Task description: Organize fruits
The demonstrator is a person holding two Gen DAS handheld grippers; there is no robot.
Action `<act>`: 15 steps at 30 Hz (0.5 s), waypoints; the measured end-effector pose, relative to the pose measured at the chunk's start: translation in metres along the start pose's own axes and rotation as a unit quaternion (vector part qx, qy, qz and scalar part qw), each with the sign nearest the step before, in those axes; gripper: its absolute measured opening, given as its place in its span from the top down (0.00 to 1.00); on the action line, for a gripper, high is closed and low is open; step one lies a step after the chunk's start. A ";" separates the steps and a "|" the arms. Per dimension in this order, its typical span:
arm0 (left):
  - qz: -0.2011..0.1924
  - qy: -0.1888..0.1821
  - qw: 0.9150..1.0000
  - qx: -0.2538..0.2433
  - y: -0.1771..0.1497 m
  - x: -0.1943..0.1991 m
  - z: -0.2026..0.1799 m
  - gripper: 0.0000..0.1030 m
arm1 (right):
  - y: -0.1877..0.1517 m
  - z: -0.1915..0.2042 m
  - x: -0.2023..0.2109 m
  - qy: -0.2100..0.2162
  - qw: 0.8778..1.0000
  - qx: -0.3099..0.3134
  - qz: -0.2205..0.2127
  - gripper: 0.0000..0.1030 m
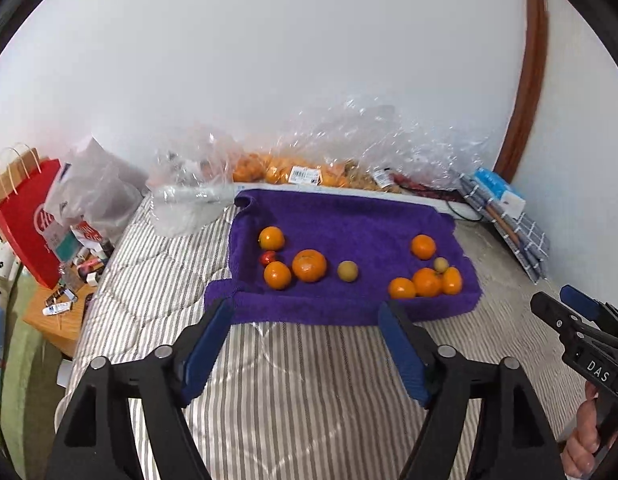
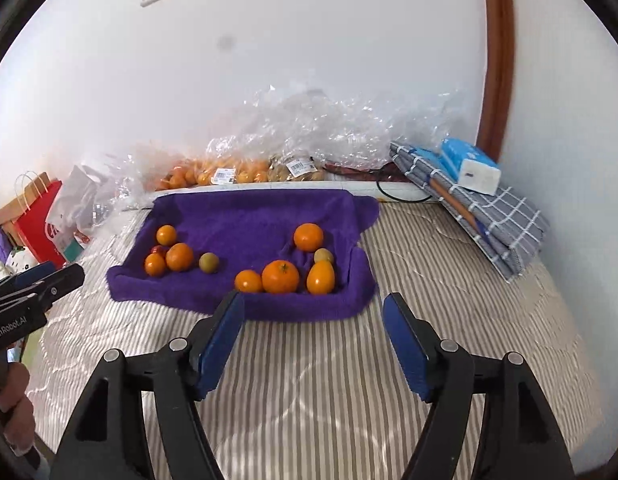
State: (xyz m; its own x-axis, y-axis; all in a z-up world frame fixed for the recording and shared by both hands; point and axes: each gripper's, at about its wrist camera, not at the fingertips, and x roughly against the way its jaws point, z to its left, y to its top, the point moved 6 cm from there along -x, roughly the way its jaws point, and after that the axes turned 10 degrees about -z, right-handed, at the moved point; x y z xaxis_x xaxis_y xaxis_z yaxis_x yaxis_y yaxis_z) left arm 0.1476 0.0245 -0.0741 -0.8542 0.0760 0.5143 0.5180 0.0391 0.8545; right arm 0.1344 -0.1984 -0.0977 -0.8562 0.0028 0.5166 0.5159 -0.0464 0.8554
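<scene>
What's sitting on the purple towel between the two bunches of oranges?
A lone yellow-green fruit, apart from both the left bunch and the right bunch on the purple towel. Both wrist views show it.

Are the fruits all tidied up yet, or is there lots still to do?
Not yet. The fruits lie loose on the purple towel in two mixed bunches: oranges with a small red fruit on the left, oranges with a yellow-green fruit on the right. Nothing is in hand: the left gripper and right gripper are both open and empty. All the sorting looks left.
</scene>
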 end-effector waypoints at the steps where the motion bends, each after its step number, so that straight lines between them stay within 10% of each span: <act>1: -0.003 0.001 1.000 0.000 0.000 0.006 -0.002 0.25 | 0.000 0.000 0.009 -0.002 1.000 -0.002 0.000 0.31; 15: -0.055 0.003 0.998 -0.018 0.000 0.084 -0.031 0.15 | -0.005 -0.010 0.108 -0.032 0.998 -0.004 -0.055 0.05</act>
State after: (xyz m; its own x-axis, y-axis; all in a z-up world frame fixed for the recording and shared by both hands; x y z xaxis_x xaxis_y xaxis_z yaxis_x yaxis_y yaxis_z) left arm 0.0745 0.0004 -0.0285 -0.9060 0.0676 0.4179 0.4195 0.0107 0.9077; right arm 0.0392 -0.2080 -0.0462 -0.9041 0.0722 0.4212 0.4183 -0.0512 0.9068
